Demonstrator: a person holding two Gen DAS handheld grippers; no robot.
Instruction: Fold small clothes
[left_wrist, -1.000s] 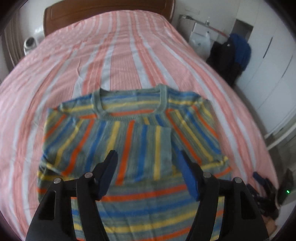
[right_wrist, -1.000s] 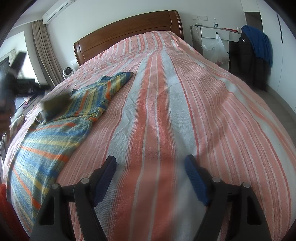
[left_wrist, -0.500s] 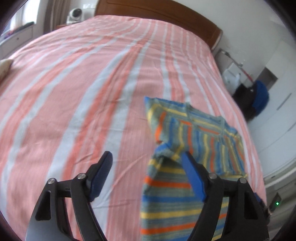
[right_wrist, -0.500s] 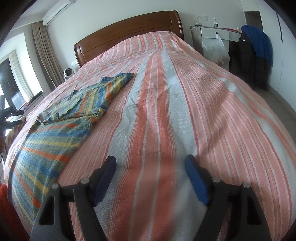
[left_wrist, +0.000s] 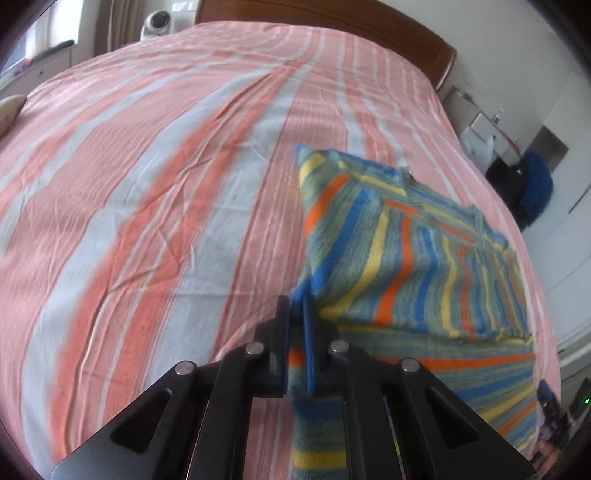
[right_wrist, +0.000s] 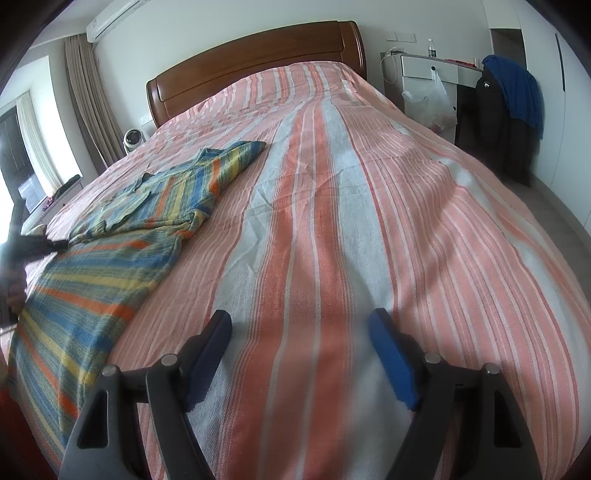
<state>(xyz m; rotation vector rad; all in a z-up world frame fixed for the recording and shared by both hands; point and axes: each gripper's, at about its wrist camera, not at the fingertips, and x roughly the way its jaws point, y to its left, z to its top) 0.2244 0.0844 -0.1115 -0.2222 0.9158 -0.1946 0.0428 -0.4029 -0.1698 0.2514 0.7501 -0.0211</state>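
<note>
A small striped sweater (left_wrist: 413, 266), blue, yellow, orange and grey-green, lies on the pink striped bed (left_wrist: 147, 184) with its sleeves folded in. My left gripper (left_wrist: 297, 314) is shut on the sweater's left edge, near the folded sleeve. In the right wrist view the sweater (right_wrist: 122, 236) lies at the left and the left gripper (right_wrist: 55, 244) shows at its far-left edge. My right gripper (right_wrist: 301, 354) is open and empty, low over the bare bedspread, well to the right of the sweater.
A wooden headboard (right_wrist: 255, 74) stands at the far end of the bed. A white desk with a plastic bag (right_wrist: 428, 103) and dark clothes on a chair (right_wrist: 513, 110) stand to the right of the bed. A small fan (right_wrist: 132, 138) sits at the left.
My left gripper swung from over the sweater's middle to its left edge and closed on the cloth there. My right gripper has not moved.
</note>
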